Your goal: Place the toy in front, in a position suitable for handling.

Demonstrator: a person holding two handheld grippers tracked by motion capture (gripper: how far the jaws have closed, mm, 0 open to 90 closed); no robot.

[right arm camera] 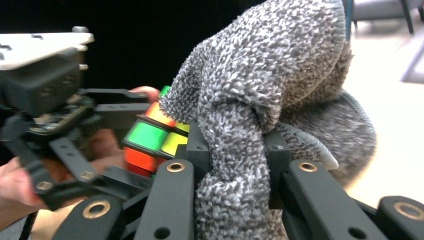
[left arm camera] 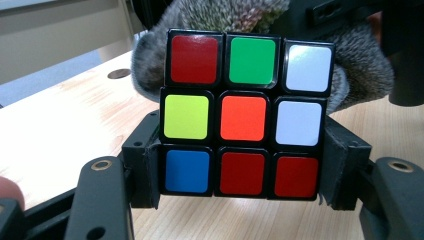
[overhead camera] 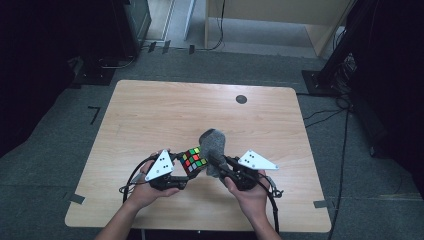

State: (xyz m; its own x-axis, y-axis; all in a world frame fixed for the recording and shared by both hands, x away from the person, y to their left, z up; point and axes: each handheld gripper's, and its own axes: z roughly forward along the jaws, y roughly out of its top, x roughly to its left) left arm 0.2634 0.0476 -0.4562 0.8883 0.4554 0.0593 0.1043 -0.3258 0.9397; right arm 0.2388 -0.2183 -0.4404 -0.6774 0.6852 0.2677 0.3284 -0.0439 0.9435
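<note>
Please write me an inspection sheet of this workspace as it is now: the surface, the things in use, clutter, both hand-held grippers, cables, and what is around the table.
Surface: light wooden table, bare apart from a dark round spot near the far edge.
Job's things: scrambled puzzle cube and grey fuzzy cloth, both held up over the near side of the table, the cloth against the cube.
Clutter: nothing seen.
Grippers: left hand-held gripper shut on the cube's lower layer; right hand-held gripper shut on a bunched part of the cloth.
Cables: a black cable loops from the left gripper; more cables lie on the floor at right.
Surroundings: grey carpet, tape marks, dark stands, wooden furniture behind.
</note>
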